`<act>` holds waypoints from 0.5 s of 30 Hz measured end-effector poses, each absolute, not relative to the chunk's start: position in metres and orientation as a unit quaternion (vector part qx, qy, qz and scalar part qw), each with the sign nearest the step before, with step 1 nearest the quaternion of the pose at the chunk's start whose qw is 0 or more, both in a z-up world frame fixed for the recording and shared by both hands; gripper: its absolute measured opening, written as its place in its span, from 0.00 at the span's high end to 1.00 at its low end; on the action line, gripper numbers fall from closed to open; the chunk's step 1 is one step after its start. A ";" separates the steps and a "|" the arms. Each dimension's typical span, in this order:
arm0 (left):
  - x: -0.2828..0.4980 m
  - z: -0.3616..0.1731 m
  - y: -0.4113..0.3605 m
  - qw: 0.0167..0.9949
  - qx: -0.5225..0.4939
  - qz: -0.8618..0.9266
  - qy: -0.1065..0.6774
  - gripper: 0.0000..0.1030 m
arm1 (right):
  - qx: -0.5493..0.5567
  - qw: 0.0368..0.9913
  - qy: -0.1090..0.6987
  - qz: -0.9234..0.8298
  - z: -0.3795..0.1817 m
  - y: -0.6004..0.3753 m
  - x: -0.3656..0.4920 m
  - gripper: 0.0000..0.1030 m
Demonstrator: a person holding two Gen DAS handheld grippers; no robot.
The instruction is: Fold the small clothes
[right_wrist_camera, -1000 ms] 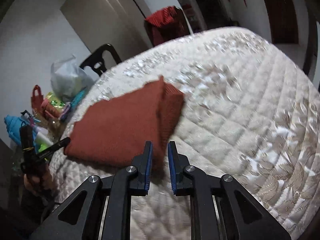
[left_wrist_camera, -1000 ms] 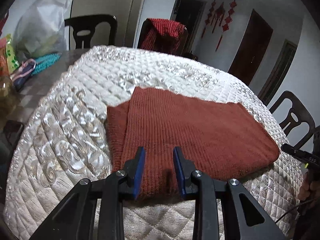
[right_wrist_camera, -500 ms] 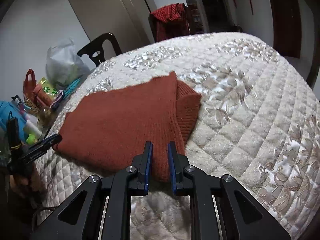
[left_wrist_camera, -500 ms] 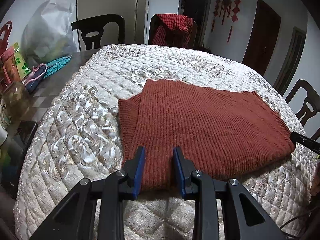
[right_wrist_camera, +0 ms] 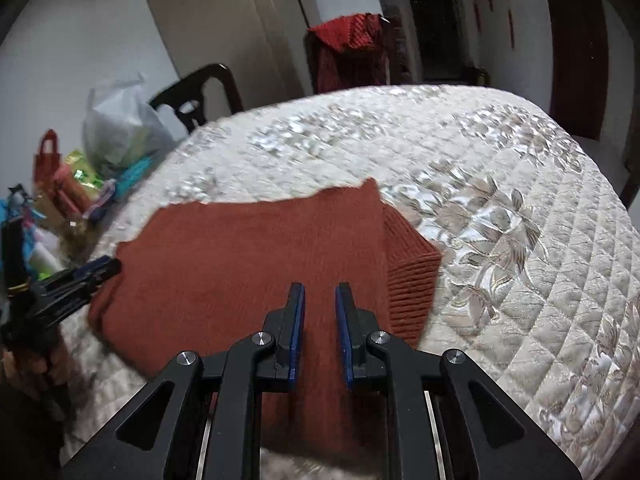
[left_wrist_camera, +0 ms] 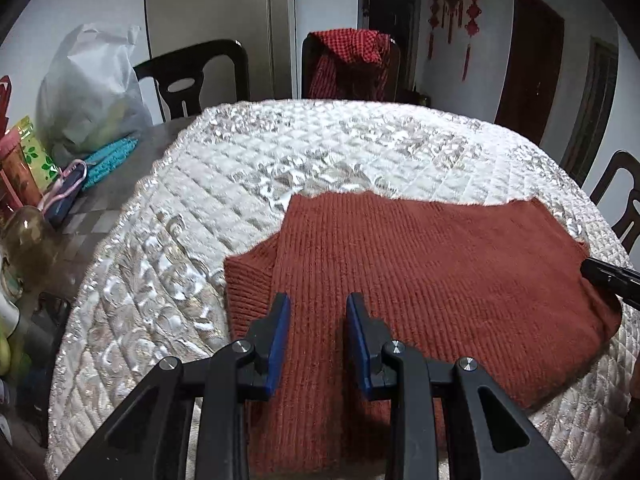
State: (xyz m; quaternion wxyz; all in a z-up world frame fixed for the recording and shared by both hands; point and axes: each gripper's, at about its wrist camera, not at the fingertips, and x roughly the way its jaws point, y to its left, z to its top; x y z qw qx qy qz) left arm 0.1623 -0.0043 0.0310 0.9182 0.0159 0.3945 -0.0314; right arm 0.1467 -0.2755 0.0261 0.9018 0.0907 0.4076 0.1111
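Sweater (left_wrist_camera: 420, 280), rust-red knit, lies folded flat on quilted cover (left_wrist_camera: 280, 152) of tabletop (left_wrist_camera: 120, 184), near front edge. Left hand-held gripper (left_wrist_camera: 315, 320) hangs over its near-left part, jaws narrow w/ a gap, nothing pinched. Right hand-held gripper (right_wrist_camera: 320, 308) over near-right part, jaws narrower, also empty. Containers at tabletop's left side: white plastic bag (left_wrist_camera: 88, 88), contents unclear; red tote (right_wrist_camera: 47, 156) beside it.
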 end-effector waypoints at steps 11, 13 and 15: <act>0.164 0.023 -0.004 0.918 0.016 -0.032 0.394 0.69 | 0.086 0.905 0.401 0.111 0.016 -0.279 0.147 0.85; 0.164 0.023 -0.005 0.918 0.018 -0.032 0.395 0.68 | 0.086 0.905 0.402 0.111 0.016 -0.279 0.147 0.85; 0.165 0.023 -0.005 0.918 0.018 -0.032 0.395 0.68 | 0.086 0.905 0.402 0.111 0.016 -0.279 0.148 0.85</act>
